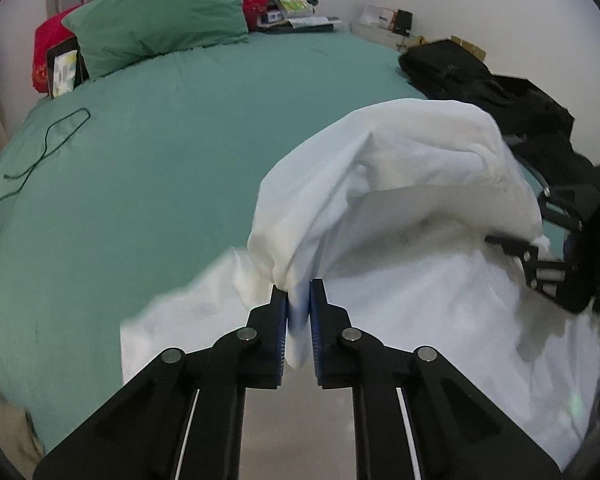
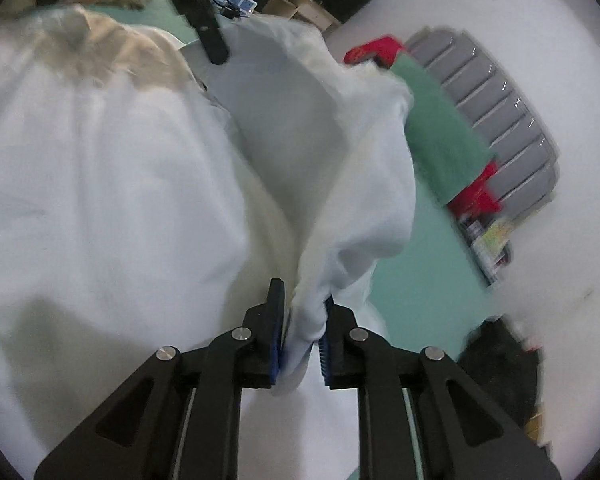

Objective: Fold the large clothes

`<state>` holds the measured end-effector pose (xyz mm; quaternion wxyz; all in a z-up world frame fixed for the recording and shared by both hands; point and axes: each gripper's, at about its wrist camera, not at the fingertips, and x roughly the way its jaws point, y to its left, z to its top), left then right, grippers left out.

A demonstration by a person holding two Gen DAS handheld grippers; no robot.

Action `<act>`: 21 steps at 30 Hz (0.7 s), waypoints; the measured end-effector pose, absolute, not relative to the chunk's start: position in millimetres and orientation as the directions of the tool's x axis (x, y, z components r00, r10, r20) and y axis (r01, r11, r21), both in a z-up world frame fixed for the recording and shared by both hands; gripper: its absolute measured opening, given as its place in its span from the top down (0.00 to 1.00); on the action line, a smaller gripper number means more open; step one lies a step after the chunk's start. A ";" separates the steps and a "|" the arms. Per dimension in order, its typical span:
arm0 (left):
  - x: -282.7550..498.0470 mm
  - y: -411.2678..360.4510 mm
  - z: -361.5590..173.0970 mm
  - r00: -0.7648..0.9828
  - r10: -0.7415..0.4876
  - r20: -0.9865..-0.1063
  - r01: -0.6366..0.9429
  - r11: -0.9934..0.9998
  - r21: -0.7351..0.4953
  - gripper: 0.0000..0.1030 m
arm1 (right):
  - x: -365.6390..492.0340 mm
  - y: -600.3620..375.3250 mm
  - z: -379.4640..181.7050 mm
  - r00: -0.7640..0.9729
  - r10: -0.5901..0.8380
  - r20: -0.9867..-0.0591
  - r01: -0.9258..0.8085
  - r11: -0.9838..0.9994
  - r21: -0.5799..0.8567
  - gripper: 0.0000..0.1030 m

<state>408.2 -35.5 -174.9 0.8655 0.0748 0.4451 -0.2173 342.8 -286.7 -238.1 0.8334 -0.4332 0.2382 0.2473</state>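
Your large white cotton garment hangs bunched and lifted over the green-sheeted bed, its lower part spread on the sheet. Your left gripper clenches a gathered fold of it; your right gripper pinches another. Beyond lie a green pillow and a black bag.

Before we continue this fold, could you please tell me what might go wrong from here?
1. Each pair of tongs, left and right, pinches only a narrow bunch of the white garment, so it may slip out.
2. The black clothing lies close beside it and could get caught.
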 end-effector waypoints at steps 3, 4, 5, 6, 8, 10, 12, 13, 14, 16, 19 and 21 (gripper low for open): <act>380.7 -34.0 -177.4 0.486 -0.313 -0.816 0.442 0.894 -0.079 0.89 | 330.0 -299.3 -230.0 0.712 0.219 -0.668 -0.656 0.548 -0.519 0.85; 369.4 -33.4 -179.5 0.471 -0.309 -0.827 0.439 0.895 -0.085 0.88 | 327.0 -303.0 -229.5 0.702 0.210 -0.681 -0.658 0.559 -0.505 0.84; 363.0 -36.5 -181.2 0.461 -0.301 -0.834 0.431 0.898 -0.086 0.86 | 321.5 -304.8 -229.0 0.694 0.203 -0.690 -0.658 0.568 -0.494 0.79; 355.8 -36.1 -182.7 0.454 -0.292 -0.842 0.420 0.903 -0.087 0.83 | 315.3 -309.4 -227.2 0.685 0.197 -0.702 -0.659 0.580 -0.479 0.76; 337.4 -29.9 -184.6 0.439 -0.297 -0.848 0.394 0.912 -0.115 0.61 | 304.5 -319.1 -224.0 0.660 0.195 -0.726 -0.662 0.607 -0.439 0.62; 323.9 -20.3 -184.7 0.438 -0.314 -0.842 0.373 0.916 -0.147 0.43 | 292.7 -328.2 -222.2 0.631 0.209 -0.747 -0.668 0.636 -0.386 0.53; 309.7 -10.5 -180.5 0.452 -0.326 -0.830 0.356 0.919 -0.167 0.43 | 283.2 -334.6 -216.4 0.608 0.219 -0.764 -0.663 0.669 -0.336 0.51; 304.4 -6.6 -176.3 0.463 -0.335 -0.821 0.348 0.920 -0.179 0.43 | 281.4 -337.1 -210.9 0.608 0.228 -0.761 -0.651 0.691 -0.314 0.51; 298.2 -1.9 -170.7 0.481 -0.344 -0.806 0.333 0.923 -0.195 0.43 | 281.2 -337.4 -204.2 0.606 0.248 -0.756 -0.639 0.718 -0.277 0.50; 292.8 3.6 -159.5 0.515 -0.365 -0.775 0.305 0.924 -0.233 0.42 | 273.2 -338.7 -195.3 0.599 0.314 -0.737 -0.618 0.766 -0.176 0.50; 292.9 -2.2 -148.9 0.546 -0.401 -0.735 0.294 0.914 -0.280 0.41 | 275.1 -327.5 -185.8 0.592 0.390 -0.705 -0.594 0.803 -0.056 0.49; 302.5 -16.1 -146.6 0.547 -0.416 -0.726 0.305 0.907 -0.290 0.40 | 276.7 -316.0 -185.9 0.581 0.428 -0.692 -0.583 0.812 0.013 0.49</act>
